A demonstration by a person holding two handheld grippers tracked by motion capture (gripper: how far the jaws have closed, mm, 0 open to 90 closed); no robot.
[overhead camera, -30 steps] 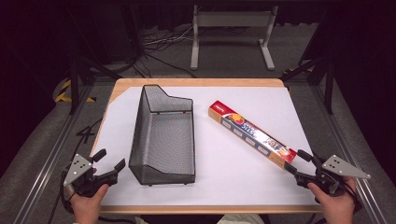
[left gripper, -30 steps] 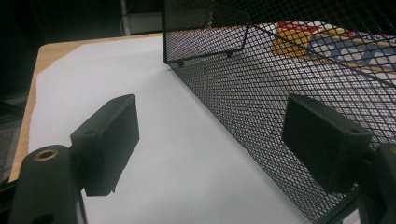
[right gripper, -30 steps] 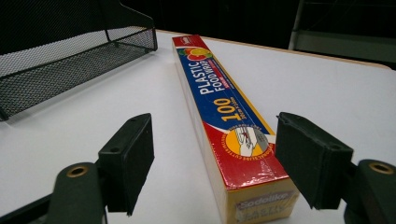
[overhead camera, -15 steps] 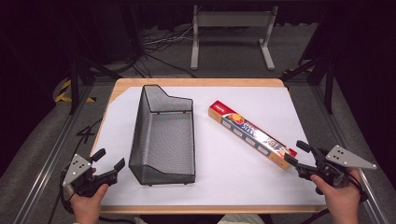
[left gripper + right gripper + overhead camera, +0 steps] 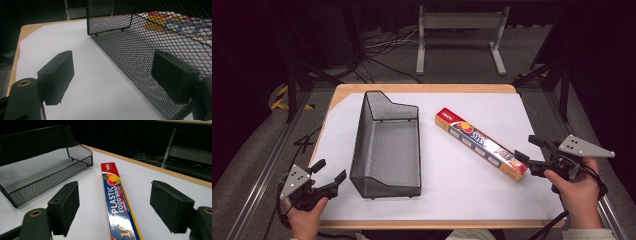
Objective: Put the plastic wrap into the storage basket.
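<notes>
red-and-orange plastic food wrap box [image 5: 481, 143] lies flat; both grippers' fingers apart.

A black mesh basket [image 5: 387, 145] and a red, blue and orange-edged box [image 5: 481, 143] lie on white paper [image 5: 472, 190] over a tan table [image 5: 422, 88].

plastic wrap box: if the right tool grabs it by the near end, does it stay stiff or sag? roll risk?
The plastic wrap box is long, thin cardboard: probably stiff and light, though an end grip by the right tool may let it droop or twist. Flat faces, so it shouldn't roll. The glossy print could slip.
</notes>
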